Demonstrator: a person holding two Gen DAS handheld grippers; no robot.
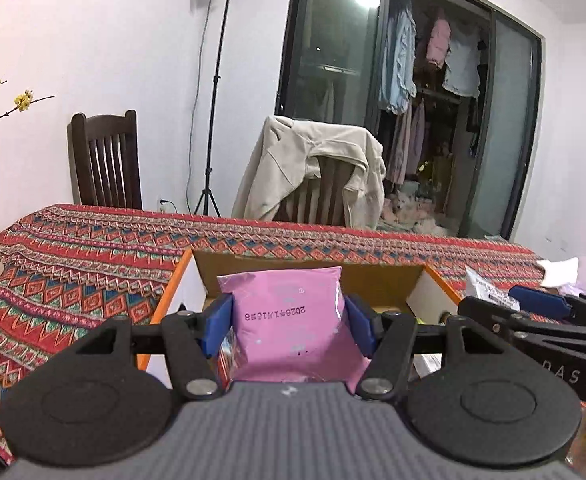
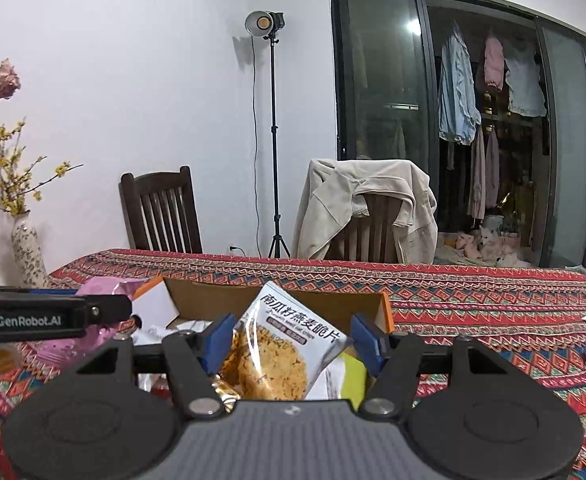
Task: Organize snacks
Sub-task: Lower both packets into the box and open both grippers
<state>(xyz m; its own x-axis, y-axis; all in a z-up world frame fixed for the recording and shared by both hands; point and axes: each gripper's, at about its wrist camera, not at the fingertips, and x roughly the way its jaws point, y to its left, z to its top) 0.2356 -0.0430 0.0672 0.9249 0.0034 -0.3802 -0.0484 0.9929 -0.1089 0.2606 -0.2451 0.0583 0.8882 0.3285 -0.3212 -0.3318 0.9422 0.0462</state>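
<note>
Grippers both loaded: our left gripper (image 1: 289,322) clamps pink snack packet (image 1: 289,320), right gripper (image 2: 289,340) clamps oat crisp packet (image 2: 289,344), both above cardboard box (image 1: 373,284).

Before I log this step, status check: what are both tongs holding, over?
Left tongs shut on pink snack packet. Right tongs shut on oat crisp packet. Both above open cardboard box. Nothing in the way.

A: What sits between the left gripper's (image 1: 287,320) jaws?
B: A snack packet (image 1: 289,320), with the open box (image 1: 373,276) beyond it on the tabletop (image 1: 93,264).
A: And the right gripper (image 2: 289,338)?
B: A crisps bag (image 2: 277,356) between them, box behind.
</note>
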